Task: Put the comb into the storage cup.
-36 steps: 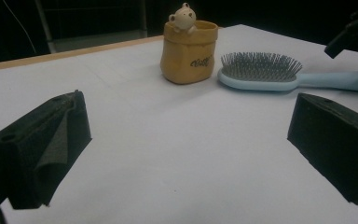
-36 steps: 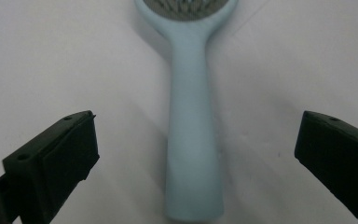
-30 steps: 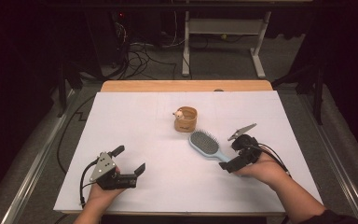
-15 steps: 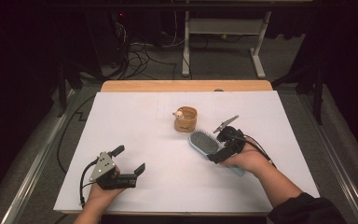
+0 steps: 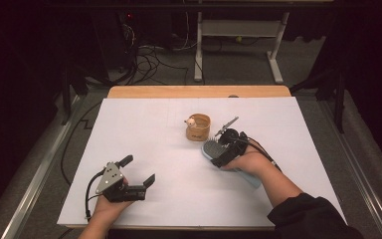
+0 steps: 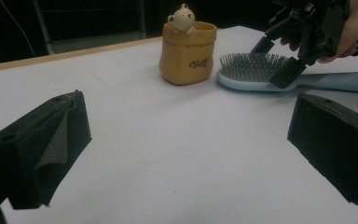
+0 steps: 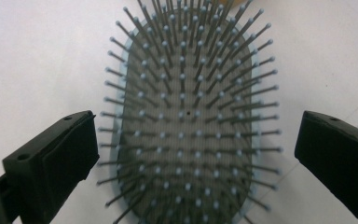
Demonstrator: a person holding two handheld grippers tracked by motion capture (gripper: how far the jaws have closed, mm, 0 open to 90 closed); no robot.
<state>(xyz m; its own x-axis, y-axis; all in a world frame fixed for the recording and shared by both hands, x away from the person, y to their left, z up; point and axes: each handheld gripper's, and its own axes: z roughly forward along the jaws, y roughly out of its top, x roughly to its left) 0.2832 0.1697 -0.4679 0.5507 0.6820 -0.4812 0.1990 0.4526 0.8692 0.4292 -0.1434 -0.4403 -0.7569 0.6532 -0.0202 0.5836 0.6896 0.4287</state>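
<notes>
Hairbrush (image 5: pixel 213 149) lies bristles up on the white tabletop (image 5: pixel 154 134), right of centre, its long axis slanting from the handle near the right front corner to the head pointing toward the far left. Nearest the front edge, the left gripper (image 5: pixel 138 175) rests with jaws spread wide, holding nothing. Farther in, the right gripper (image 5: pixel 223 150) hovers over the brush head, jaws wide either side. Just beyond stands a tan bear pot (image 5: pixel 198 127).

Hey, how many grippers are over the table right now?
2. The left gripper sits near the table's front left, jaws open; the right gripper is over the hairbrush, beside the bear pot, jaws open.
</notes>
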